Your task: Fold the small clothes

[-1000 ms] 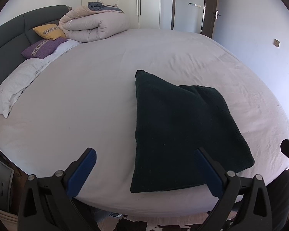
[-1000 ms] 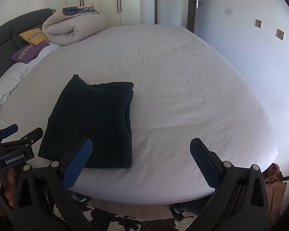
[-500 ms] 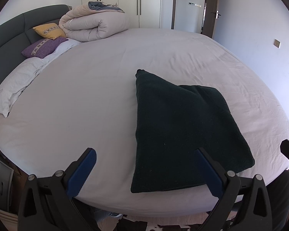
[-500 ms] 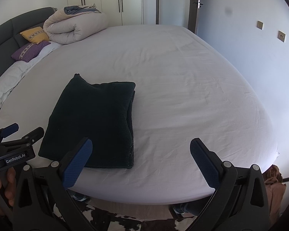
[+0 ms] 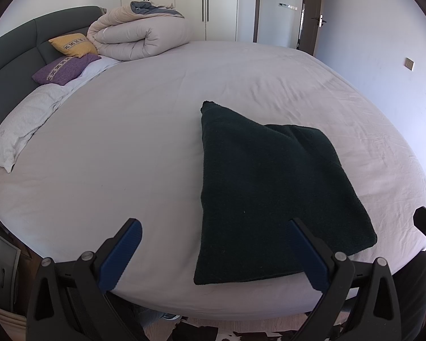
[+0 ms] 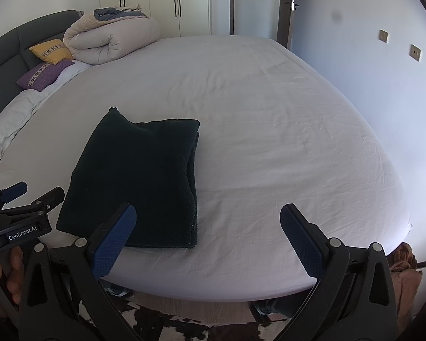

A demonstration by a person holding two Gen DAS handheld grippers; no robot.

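A dark green garment lies folded into a flat rectangle near the front edge of the bed; it also shows in the right wrist view. My left gripper is open and empty, held just off the bed's edge in front of the garment's near left corner. My right gripper is open and empty, just in front and to the right of the garment. The left gripper also shows at the left edge of the right wrist view.
A rolled beige duvet, a yellow cushion, a purple cushion and a white pillow lie by the dark headboard at the far left. A wall with switches runs along the right.
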